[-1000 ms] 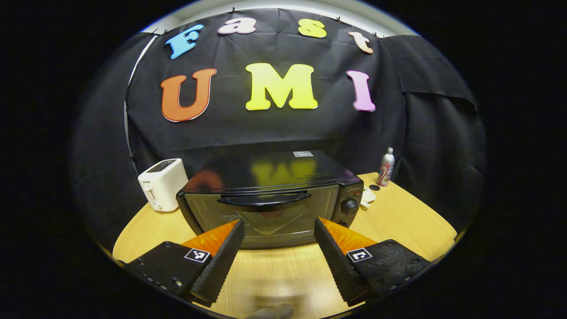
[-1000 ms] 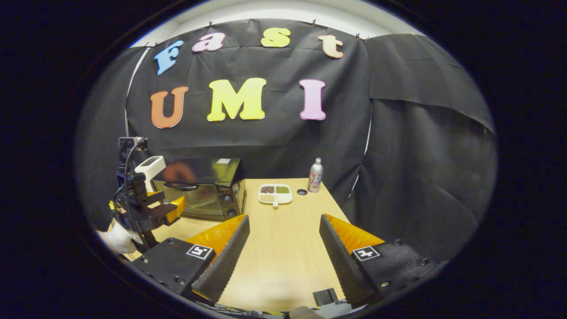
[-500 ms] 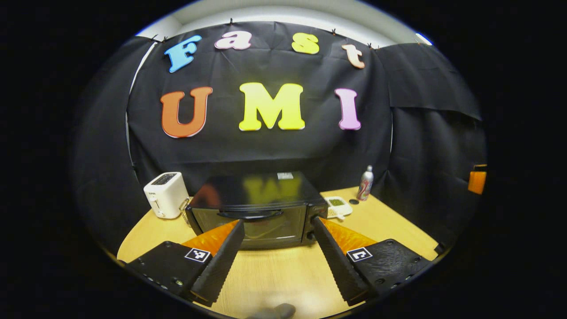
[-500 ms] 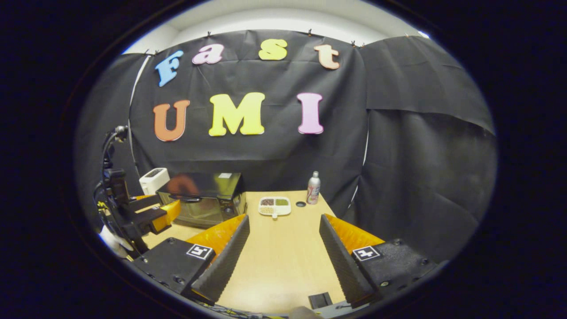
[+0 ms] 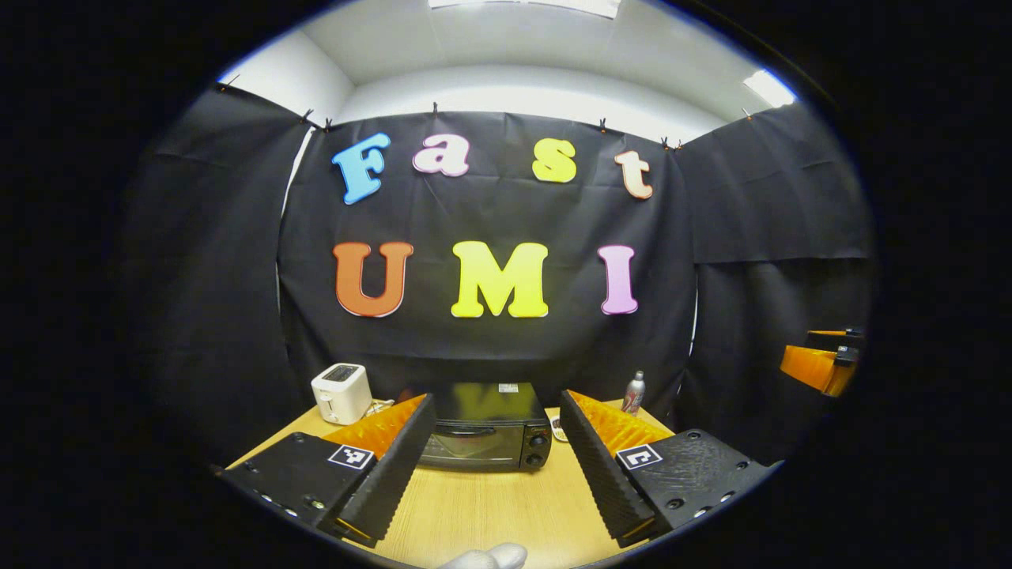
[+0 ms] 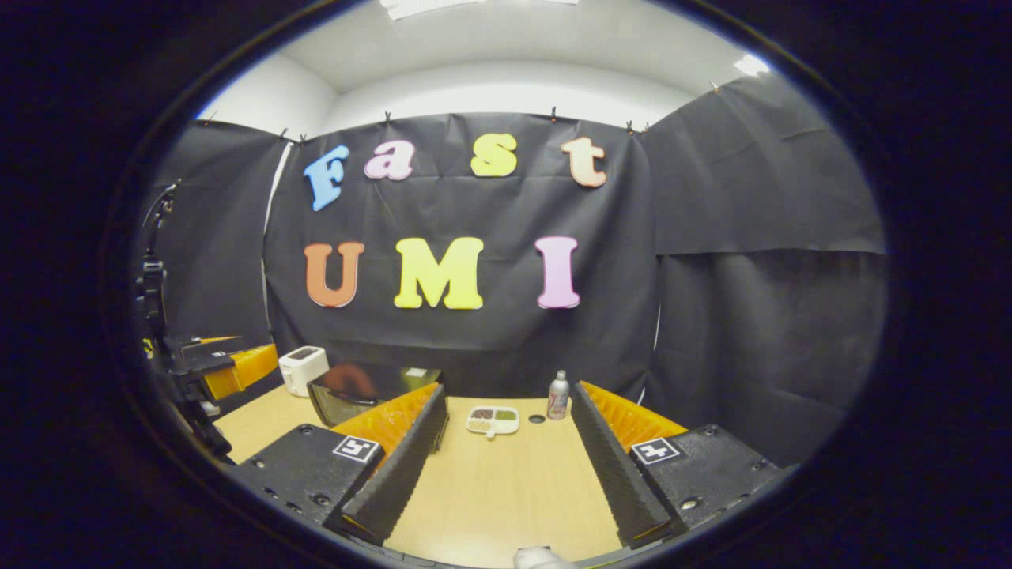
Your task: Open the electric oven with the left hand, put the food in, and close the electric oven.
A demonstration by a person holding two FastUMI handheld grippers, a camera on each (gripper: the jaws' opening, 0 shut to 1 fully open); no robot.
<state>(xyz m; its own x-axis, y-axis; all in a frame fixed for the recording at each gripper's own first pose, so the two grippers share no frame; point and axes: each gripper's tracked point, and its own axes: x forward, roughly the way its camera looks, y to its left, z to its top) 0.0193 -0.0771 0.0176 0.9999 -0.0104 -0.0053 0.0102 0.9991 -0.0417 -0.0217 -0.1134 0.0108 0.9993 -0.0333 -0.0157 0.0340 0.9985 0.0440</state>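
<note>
Oven (image 5: 484, 435): door shut, by the table's (image 6: 506, 490) back edge
Food tray (image 6: 492, 420): just right of the oven
Left gripper (image 5: 496, 454): jaws apart, nothing held
Right gripper (image 6: 506, 458): jaws apart, nothing held

Standing upright on wooden table (image 6: 506, 490): white toaster (image 5: 341, 393), at far left corner near black cloth wall (image 6: 711, 316). Standing upright at table's far right edge: slim metal bottle (image 6: 558, 395). Lying flat on table just left of bottle: small dark round disc (image 6: 537, 419). Hanging behind table: black cloth wall.
</note>
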